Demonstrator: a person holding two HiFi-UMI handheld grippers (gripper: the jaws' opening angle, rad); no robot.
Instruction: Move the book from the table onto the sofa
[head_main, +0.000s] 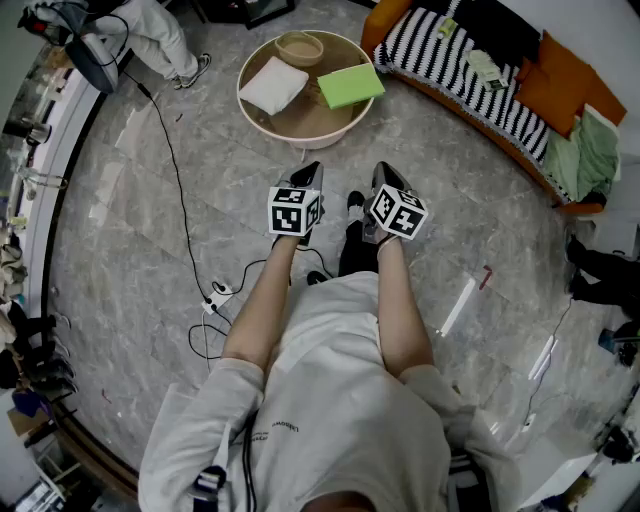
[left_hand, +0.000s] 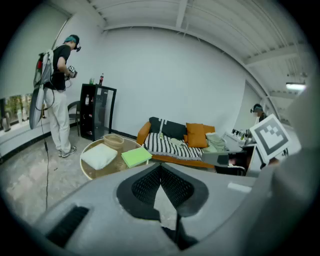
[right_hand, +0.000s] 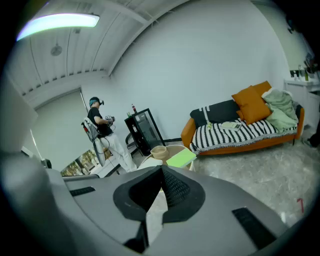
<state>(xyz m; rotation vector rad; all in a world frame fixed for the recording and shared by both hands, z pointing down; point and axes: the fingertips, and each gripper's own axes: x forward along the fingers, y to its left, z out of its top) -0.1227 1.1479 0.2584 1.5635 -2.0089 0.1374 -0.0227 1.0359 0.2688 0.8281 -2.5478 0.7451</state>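
The green book (head_main: 350, 85) lies on the round wooden table (head_main: 300, 137), at its right side near the sofa (head_main: 470, 100). It also shows in the left gripper view as the green book (left_hand: 136, 156) and in the right gripper view as the green book (right_hand: 181, 159). The orange sofa carries a striped blanket and orange cushions. My left gripper (head_main: 308, 172) and right gripper (head_main: 386, 174) hang side by side over the floor, short of the table and apart from the book. Both are shut with nothing between the jaws, which meet in the left gripper (left_hand: 161, 166) and the right gripper (right_hand: 162, 169).
A white pillow (head_main: 273, 85) and a woven bowl (head_main: 299, 48) share the table. Another person (head_main: 165, 40) stands at the far left by a black cabinet (left_hand: 97, 110). A black cable (head_main: 180, 200) runs across the grey floor on my left. Clothes lie on the sofa's right end.
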